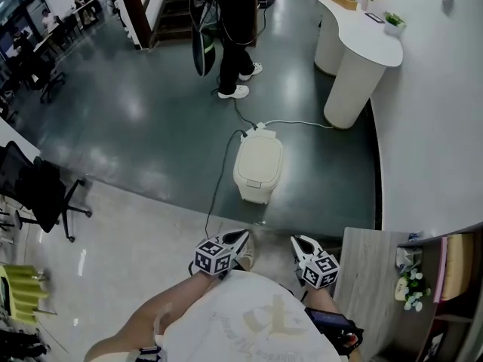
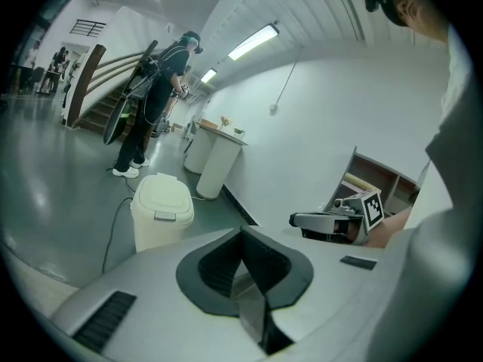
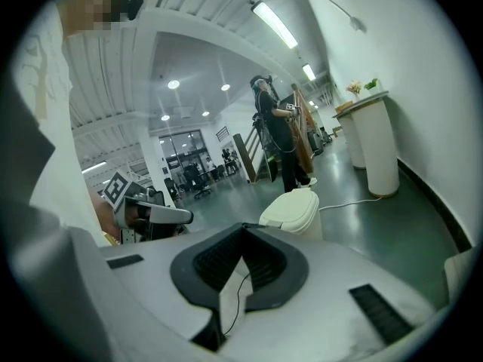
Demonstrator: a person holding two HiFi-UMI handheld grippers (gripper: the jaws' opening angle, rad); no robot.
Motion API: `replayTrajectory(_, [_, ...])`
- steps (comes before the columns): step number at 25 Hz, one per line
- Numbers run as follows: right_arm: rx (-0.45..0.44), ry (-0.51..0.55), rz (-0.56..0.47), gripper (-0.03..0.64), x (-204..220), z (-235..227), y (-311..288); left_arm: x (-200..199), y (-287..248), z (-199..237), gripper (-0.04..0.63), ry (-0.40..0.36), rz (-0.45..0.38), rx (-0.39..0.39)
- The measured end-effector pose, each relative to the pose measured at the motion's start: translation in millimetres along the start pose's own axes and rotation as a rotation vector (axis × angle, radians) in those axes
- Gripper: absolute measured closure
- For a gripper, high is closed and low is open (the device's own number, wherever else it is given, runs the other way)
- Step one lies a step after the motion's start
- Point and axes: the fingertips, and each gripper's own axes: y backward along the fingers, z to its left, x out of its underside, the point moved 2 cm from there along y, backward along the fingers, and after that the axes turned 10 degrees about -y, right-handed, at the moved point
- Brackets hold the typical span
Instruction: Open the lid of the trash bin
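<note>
Trash bin [image 1: 259,168] is standing closed on the dark glossy floor [image 1: 143,119], well ahead of both grippers. Left gripper [image 1: 238,240] and right gripper [image 1: 303,243] are hovering near the body, jaws pressed together, gripping nothing. Opening is calling for a square, gentle approach to the grey latch [image 2: 164,216] fronting the rounded cream plastic lid [image 1: 259,159].

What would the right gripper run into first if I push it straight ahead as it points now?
Probably the closed trash bin: it stands beyond the shut tips of the right gripper, slightly right of their line. Only bare floor shows between them; depth is unclear.
</note>
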Motion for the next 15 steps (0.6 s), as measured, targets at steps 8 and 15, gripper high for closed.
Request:
replayTrajectory(8, [-0.001,0.005,0.018,0.614,-36.0,-23.5,-50.0,-29.2,-26.0,51.2,0.581,0.003,0.007,-0.008])
replayTrajectory(15, [0.004,0.022,0.035,0.615,-69.1,-36.9,-90.4,-59.6,-48.9,91.3,0.581,0.002,-0.01,0.003])
